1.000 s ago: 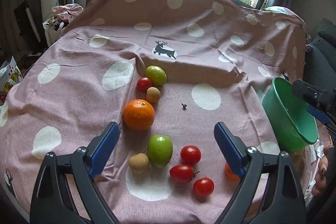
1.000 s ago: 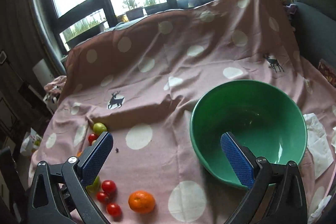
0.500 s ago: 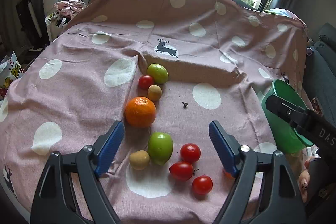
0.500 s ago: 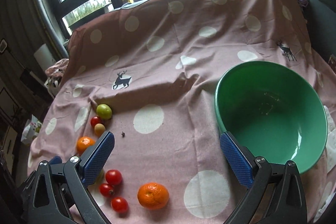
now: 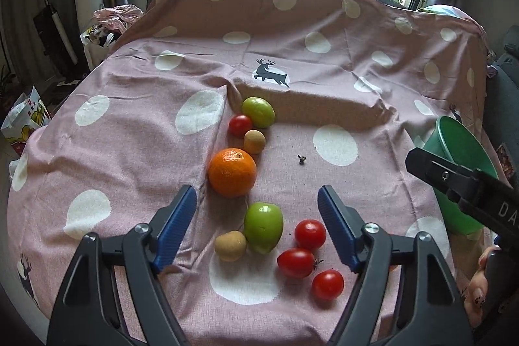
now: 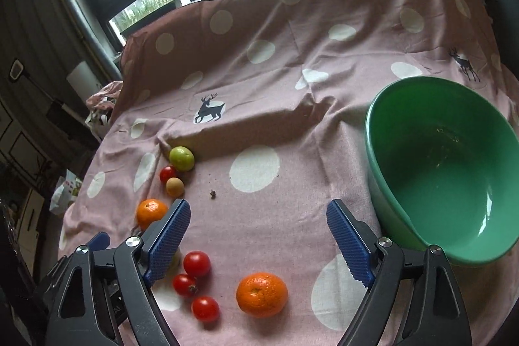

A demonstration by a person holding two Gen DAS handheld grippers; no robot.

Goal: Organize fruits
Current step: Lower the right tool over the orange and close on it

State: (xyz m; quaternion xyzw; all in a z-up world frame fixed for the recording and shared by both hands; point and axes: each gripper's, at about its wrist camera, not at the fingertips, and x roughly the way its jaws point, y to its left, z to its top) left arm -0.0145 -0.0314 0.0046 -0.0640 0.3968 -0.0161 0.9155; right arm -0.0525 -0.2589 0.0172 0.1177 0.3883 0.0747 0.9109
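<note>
The left gripper [image 5: 258, 216] is held with its blue pads spread wide, nothing between them, above a smooth green fruit [image 5: 263, 227] lying on the pink polka-dot cloth [image 5: 129, 145]. The right gripper [image 6: 259, 235] is likewise released and grasps nothing. A round orange mandarin [image 6: 262, 294] is seen just below it, and a green plastic bowl [image 6: 382, 158] stands at the right.

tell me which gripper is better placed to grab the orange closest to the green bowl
Right. The right gripper is open with that orange just below its jaws, beside the green bowl. The left gripper is open over the green fruit cluster instead.
</note>
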